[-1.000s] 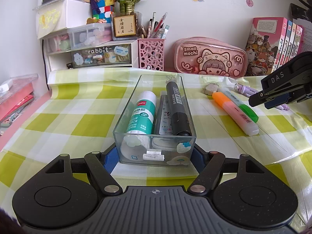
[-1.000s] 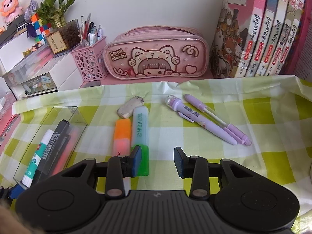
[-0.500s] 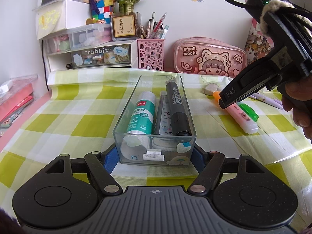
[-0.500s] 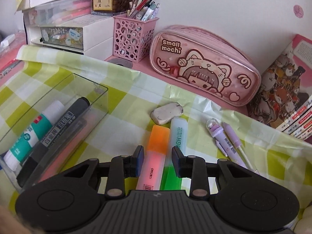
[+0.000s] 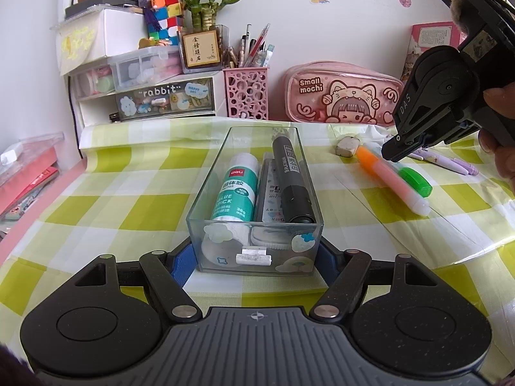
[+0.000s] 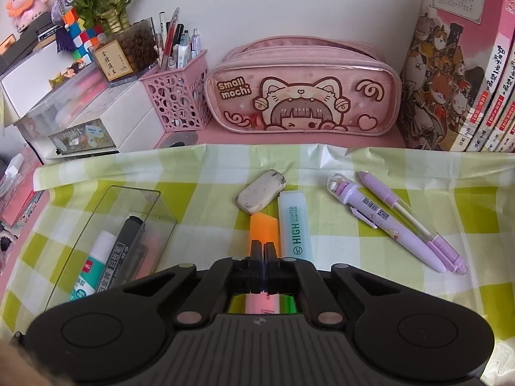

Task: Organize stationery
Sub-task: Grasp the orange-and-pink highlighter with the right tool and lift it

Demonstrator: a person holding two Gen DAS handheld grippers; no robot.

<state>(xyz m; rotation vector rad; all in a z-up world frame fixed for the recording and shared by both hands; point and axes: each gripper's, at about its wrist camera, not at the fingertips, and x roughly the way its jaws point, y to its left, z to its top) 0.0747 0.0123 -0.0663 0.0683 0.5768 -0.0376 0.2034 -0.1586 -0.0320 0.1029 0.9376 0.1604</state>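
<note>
My left gripper (image 5: 254, 260) is shut on the near end of a clear plastic box (image 5: 206, 186), blue pads on both sides. Inside lie a glue stick (image 5: 236, 189), a black marker (image 5: 291, 180) and a flat packet. On the checked cloth to the right lie an orange highlighter (image 6: 263, 228), a green highlighter (image 6: 294, 225), a grey eraser (image 6: 261, 195) and two purple pens (image 6: 386, 222). My right gripper (image 6: 264, 251) hovers over the orange highlighter's cap end, its jaws closing until the fingertips meet with nothing between them.
A pink pencil case (image 6: 302, 96), a pink pen basket (image 6: 180, 99) and a row of books (image 6: 466, 80) line the back wall. A white drawer unit (image 5: 145, 96) stands at the back left. A person's hand (image 5: 502, 148) holds the right gripper.
The right gripper swung over the highlighters and its fingers went from a wide gap to touching. The left gripper and the box have not moved.
</note>
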